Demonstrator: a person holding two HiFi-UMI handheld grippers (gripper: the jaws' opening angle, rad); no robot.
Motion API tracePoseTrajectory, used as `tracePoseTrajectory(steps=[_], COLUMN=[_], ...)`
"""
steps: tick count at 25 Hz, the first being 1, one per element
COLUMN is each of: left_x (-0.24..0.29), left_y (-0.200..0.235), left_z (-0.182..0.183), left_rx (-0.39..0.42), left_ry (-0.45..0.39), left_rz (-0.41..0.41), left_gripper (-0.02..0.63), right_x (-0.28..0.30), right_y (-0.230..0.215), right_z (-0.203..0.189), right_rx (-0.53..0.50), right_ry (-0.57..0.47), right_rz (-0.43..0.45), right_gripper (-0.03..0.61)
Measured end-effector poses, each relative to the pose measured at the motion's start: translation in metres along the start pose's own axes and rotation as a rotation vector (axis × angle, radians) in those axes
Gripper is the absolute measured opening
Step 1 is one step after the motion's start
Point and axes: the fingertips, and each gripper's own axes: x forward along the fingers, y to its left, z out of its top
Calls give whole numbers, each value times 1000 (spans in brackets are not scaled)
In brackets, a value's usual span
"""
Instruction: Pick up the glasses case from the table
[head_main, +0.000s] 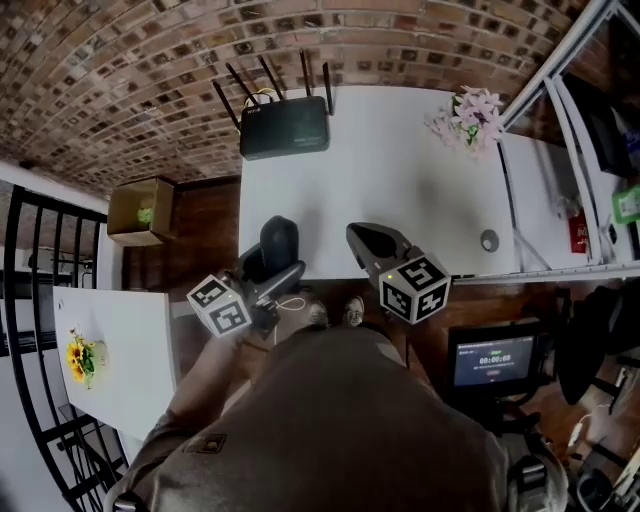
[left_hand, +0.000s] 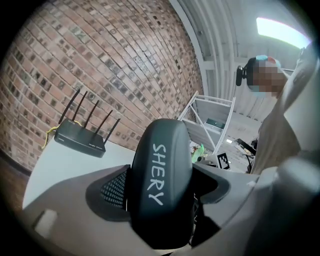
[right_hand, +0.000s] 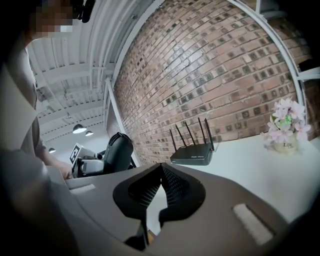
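The left claw (left_hand: 160, 186) is clenched on the glasses case (left_hand: 165, 150). Its two jaws press against the dark, rounded shell from either side, and the case stands on end between them with the white lettering "SHERY" running up its face. In the right gripper view the case shows against the wall and ceiling, off the bench top. In the head view it sits over the near edge of the white bench (head_main: 400, 190), just ahead of the person's body.

The right claw (right_hand: 161, 172) is clenched too, but on nothing — its ribbed pads meet at the tips with only a narrow slit lower down. It hangs just to the right of the left claw, over the same near edge. The marker cube of each claw faces up toward the head camera.

Farther out, a black router (head_main: 285, 127) with upright antennas stands at the back of the bench against the brick wall (head_main: 150, 70). A small pot of pink flowers (head_main: 470, 118) stands at the far right corner, and a small round grey object (head_main: 489, 240) lies near the right front edge.

Off the bench, an open cardboard box (head_main: 140, 210) rests on the wooden floor to the left.
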Motion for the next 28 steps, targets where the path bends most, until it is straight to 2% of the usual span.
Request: tracePoseTrajectory(steps=[9,18,28], left_x=[-1,-3,-6], left_y=[-5,-1,3], left_z=[16,33,34], left_rx=[-43,-39,-44], left_ry=[-26,-47,-47], left_rz=[-68,-84,-84], left_gripper=[367,367,367], right_x=[9,13,19], right_y=[18,17,26], right_z=[16,30,30], right_rx=[6,-22,-28], right_ry=[-37,-62,-77], right_rz=[-16,-19,-16], right_gripper=[12,12,11])
